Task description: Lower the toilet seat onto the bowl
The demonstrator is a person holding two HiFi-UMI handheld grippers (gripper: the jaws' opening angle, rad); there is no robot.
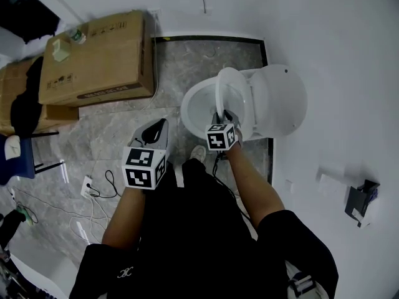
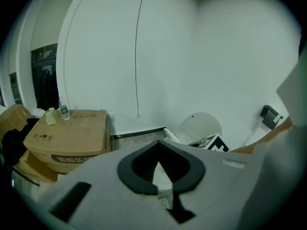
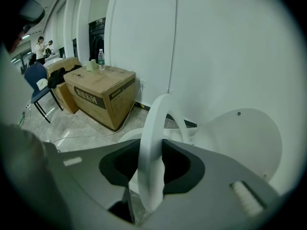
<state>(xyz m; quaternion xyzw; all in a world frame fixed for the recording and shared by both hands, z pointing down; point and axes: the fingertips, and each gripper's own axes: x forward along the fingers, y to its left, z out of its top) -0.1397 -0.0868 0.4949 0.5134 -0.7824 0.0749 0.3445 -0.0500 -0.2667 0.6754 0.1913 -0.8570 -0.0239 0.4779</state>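
Observation:
The white toilet seat [image 1: 224, 78] stands nearly upright over the bowl [image 1: 192, 108], just in front of the raised lid [image 1: 280, 101]. My right gripper [image 1: 222, 114] reaches to the seat's near rim. In the right gripper view the seat [image 3: 156, 121] passes straight between the jaws of the right gripper [image 3: 151, 163]; the jaws stand apart around it and I see no firm pinch. My left gripper [image 1: 156, 129] hangs over the floor left of the bowl, tips together and nothing in it. In the left gripper view the left gripper [image 2: 158, 164] points toward the lid [image 2: 199, 126].
A large cardboard box [image 1: 100, 58] with a bottle on top stands at the back left against the wall. Cables and a socket strip [image 1: 100, 189] lie on the marble floor at left, beside a blue chair [image 1: 15, 154]. A dark holder [image 1: 361, 201] hangs on the right wall.

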